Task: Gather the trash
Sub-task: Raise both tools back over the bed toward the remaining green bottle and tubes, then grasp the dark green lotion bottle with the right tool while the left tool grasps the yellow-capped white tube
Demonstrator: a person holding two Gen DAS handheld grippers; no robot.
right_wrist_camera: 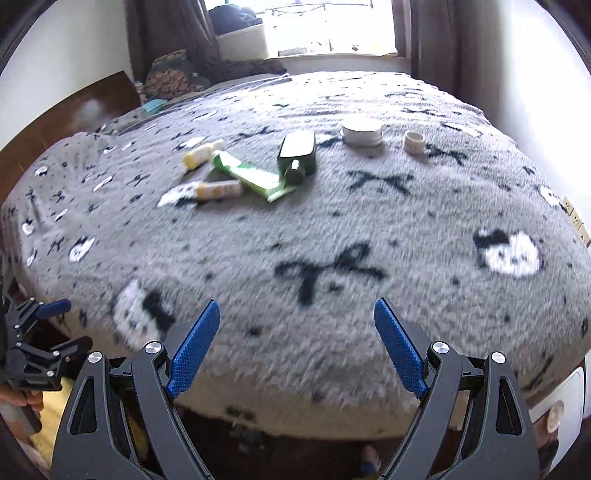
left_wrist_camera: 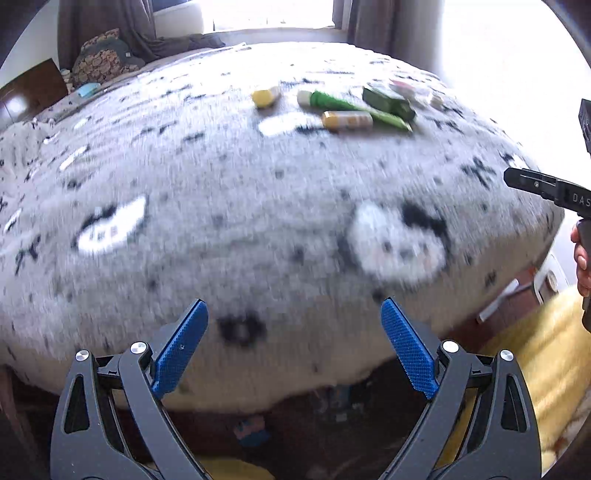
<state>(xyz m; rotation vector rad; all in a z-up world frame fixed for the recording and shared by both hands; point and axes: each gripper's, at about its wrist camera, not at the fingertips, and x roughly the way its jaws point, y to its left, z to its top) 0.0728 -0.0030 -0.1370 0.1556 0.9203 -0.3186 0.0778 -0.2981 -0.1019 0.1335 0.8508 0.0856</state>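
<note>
Trash lies in a cluster far out on the grey patterned bedspread [right_wrist_camera: 332, 229]: a green tube [right_wrist_camera: 247, 173], a dark green bottle [right_wrist_camera: 297, 151], two small yellow-capped bottles [right_wrist_camera: 201, 153] [right_wrist_camera: 218, 190], a round white jar [right_wrist_camera: 362, 133] and a small beige ring-shaped lid [right_wrist_camera: 413, 142]. The left wrist view shows the green tube [left_wrist_camera: 354, 109], the dark green bottle [left_wrist_camera: 388, 101] and the yellow bottles [left_wrist_camera: 347, 120] [left_wrist_camera: 265, 96]. My left gripper [left_wrist_camera: 295, 339] and right gripper [right_wrist_camera: 297, 339] are both open and empty, above the bed's near edge, well short of the trash.
A dark wooden headboard [right_wrist_camera: 55, 122] and patterned pillows [right_wrist_camera: 173, 77] stand at the bed's left end. Curtains and a bright window [right_wrist_camera: 325, 26] lie beyond. Yellow fabric [left_wrist_camera: 535, 354] and a white object [right_wrist_camera: 557, 406] sit beside the bed at the right. Clutter lies under the near edge.
</note>
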